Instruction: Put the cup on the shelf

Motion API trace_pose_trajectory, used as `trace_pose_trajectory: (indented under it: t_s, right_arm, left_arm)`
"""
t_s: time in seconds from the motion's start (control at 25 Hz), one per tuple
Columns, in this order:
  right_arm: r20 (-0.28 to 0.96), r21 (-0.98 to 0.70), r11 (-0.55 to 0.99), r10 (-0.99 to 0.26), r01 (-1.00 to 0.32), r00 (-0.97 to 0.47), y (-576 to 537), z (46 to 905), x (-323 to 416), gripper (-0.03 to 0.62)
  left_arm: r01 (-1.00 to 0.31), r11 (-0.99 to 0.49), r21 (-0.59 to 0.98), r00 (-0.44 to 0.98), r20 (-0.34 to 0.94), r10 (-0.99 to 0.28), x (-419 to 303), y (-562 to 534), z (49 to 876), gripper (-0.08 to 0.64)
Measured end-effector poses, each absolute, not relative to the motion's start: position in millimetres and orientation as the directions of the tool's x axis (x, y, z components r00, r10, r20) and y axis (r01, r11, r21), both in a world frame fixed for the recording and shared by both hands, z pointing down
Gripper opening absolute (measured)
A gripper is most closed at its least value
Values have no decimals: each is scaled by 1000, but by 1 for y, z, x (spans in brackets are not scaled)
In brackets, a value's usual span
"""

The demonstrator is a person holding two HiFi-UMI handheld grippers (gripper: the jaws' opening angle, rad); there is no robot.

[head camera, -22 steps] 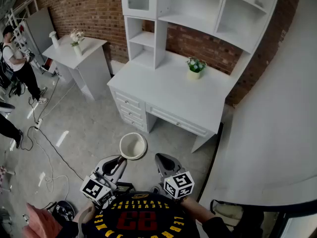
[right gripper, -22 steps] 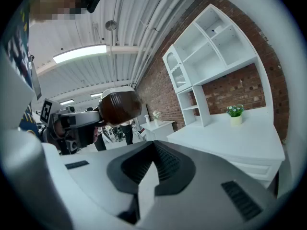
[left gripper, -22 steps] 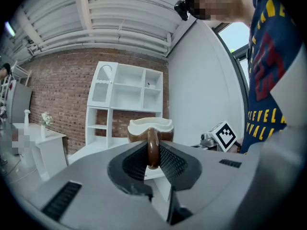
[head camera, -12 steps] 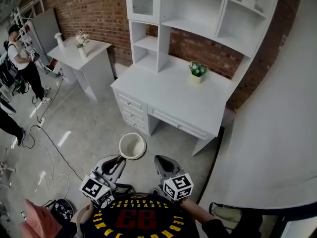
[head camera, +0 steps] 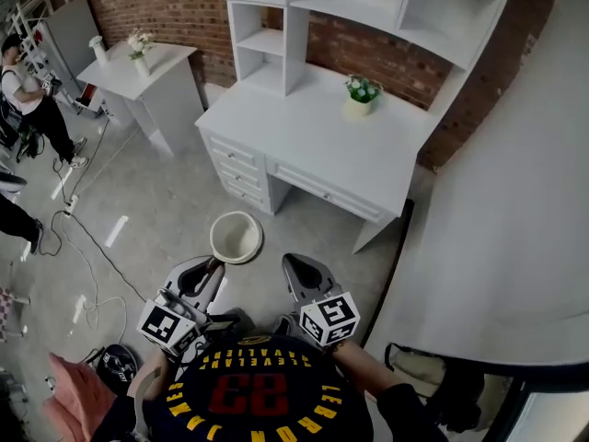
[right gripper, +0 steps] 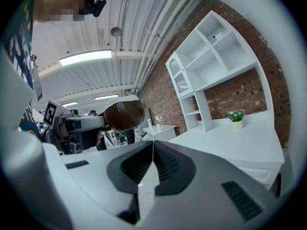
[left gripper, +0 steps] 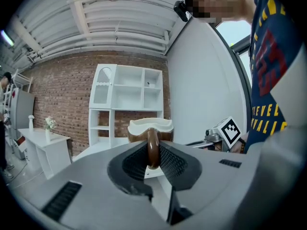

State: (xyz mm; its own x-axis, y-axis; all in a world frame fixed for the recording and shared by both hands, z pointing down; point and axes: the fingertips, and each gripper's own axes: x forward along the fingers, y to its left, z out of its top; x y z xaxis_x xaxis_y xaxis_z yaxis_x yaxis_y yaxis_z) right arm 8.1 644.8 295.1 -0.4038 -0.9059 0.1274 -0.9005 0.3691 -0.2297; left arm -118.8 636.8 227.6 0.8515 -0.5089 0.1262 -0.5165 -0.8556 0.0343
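Note:
A brown cup with a cream inside [head camera: 236, 237] hangs over the floor in front of the white desk [head camera: 313, 145]. My left gripper [head camera: 213, 267] is shut on the cup's handle [left gripper: 153, 147], which sits clamped between the pads, and the cup's body [left gripper: 149, 127] stands upright beyond them. My right gripper [head camera: 293, 267] is beside it, shut with nothing in it. From the right gripper view [right gripper: 153, 159] the cup's brown underside [right gripper: 124, 114] shows to the left. The white shelf unit [head camera: 276, 26] stands on the desk's back, its compartments open [left gripper: 127, 95].
A small potted plant [head camera: 361, 95] stands on the desk near the brick wall. A white side table [head camera: 147, 67] with a vase is at the far left, cables [head camera: 83, 247] run across the floor, and a person [head camera: 28, 99] stands there. A white wall [head camera: 515, 201] closes the right.
The cup and both grippers have moved forward, closer to the desk's front edge. The left gripper's hold on the handle is unchanged, and the right stays shut.

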Motion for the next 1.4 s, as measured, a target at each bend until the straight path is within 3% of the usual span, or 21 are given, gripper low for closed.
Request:
trace_pose_trajectory:
  t_s: [0.56,1.4]
  right_arm:
    - [180,-250,297,-921,-922,-346,615,310,27,6]
    - [190,-255,163,-958,-953,-214,435,293,6,6]
  left_arm:
    - [-490,-869,74,868,134,-478,-109,591,248,48]
    - [-426,-900,95,903,102,-417,-146,405,252,48]
